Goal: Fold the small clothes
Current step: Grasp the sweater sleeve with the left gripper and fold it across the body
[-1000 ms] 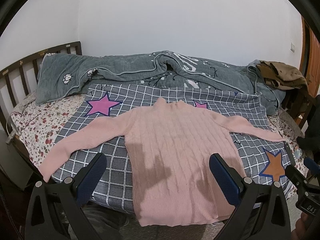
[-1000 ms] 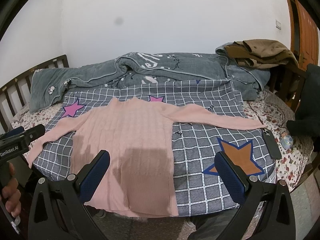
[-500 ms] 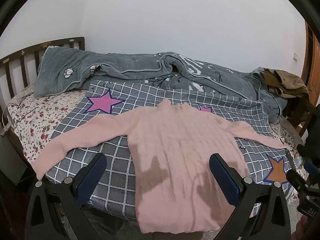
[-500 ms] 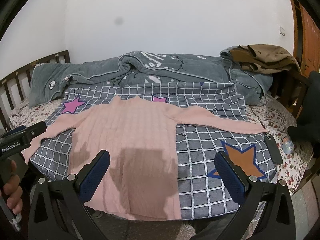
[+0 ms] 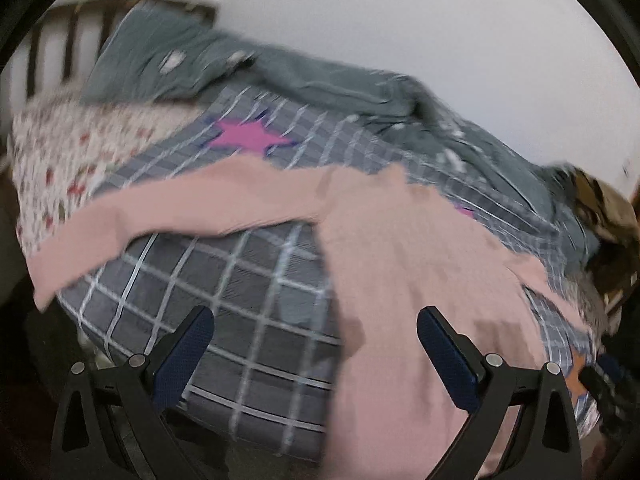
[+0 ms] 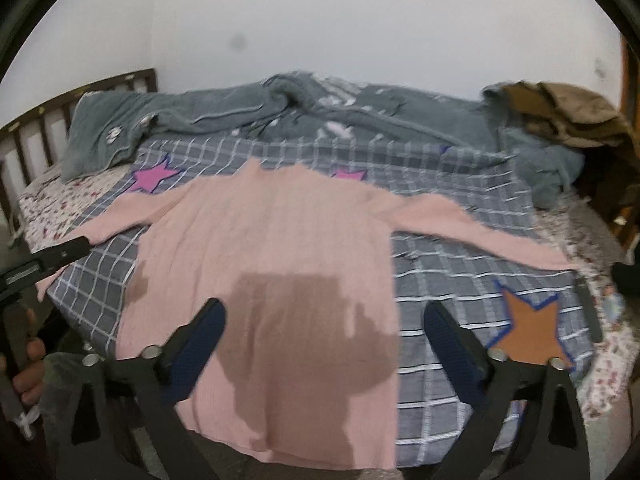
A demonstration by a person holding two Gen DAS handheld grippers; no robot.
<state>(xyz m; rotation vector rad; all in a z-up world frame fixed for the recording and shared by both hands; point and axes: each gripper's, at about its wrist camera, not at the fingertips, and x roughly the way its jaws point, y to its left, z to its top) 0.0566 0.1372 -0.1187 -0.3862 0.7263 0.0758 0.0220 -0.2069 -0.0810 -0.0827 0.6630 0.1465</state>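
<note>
A pink knit sweater (image 6: pixel 272 248) lies flat on a grey checked bedspread (image 6: pixel 448 280), both sleeves spread out to the sides; it also shows in the left wrist view (image 5: pixel 400 264), blurred. My left gripper (image 5: pixel 314 332) is open and empty, above the bedspread's front edge, between the left sleeve (image 5: pixel 168 212) and the sweater's body. My right gripper (image 6: pixel 324 320) is open and empty over the sweater's lower half. The left gripper's body shows at the left edge of the right wrist view (image 6: pixel 44 260).
A grey blanket (image 6: pixel 280 116) is bunched along the back of the bed. Brown clothes (image 6: pixel 560 112) are piled at the back right. A wooden headboard (image 6: pixel 80 96) stands at the left. A dark phone (image 6: pixel 588 312) and a small bottle (image 6: pixel 612 304) lie at the right edge.
My left gripper has swung left and tilted, its view now blurred and centred near the left sleeve. My right gripper has moved closer, over the sweater's hem. Both stay open.
</note>
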